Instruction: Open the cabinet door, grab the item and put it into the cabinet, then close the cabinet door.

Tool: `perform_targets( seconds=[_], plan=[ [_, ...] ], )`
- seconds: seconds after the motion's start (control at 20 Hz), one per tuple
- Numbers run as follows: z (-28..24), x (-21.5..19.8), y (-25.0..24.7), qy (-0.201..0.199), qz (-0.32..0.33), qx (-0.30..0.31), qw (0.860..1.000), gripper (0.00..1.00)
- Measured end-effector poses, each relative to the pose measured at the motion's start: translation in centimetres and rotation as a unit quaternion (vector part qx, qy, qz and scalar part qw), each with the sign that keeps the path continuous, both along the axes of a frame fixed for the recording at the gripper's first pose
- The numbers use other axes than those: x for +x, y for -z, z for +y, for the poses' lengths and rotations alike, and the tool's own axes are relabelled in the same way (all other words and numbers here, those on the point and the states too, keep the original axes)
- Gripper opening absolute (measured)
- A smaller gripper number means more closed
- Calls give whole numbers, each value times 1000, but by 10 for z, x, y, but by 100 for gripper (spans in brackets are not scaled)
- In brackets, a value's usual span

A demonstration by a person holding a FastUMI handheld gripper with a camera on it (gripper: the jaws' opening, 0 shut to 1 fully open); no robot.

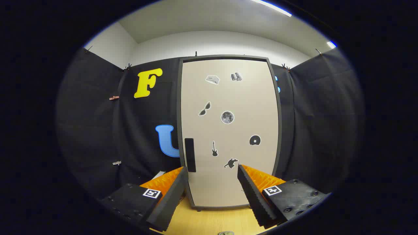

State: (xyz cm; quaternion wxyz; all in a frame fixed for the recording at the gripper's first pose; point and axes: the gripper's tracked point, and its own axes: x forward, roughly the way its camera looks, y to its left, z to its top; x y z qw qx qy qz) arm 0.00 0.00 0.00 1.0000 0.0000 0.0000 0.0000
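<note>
A tall cabinet [228, 130] with a beige door in a dark frame stands straight ahead of my fingers, its door shut. Several small stickers dot the door. A dark vertical handle [189, 154] sits low on the door's left side, just beyond my left fingertip. My gripper [212, 171] is open, with nothing between its fingers [169, 195]. The cabinet's lower door shows through the gap between them. A small part of some object [226, 233] peeks in on the table below the fingers; I cannot tell what it is.
The cabinet stands on a light wooden table [212, 218]. Black cloth walls [98, 130] close in on the left and right of the cabinet. A pale thing [159, 175] lies by the cloth, behind my left finger.
</note>
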Motion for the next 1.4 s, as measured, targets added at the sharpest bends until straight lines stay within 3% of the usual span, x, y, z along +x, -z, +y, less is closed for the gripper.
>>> perform_targets(
  seconds=[0.8, 1.4],
  plan=[
    [2, 8, 7, 9, 7, -2, 1000, 98],
    [45, 36, 11, -14, 7, 7, 1000, 98]
  ],
)
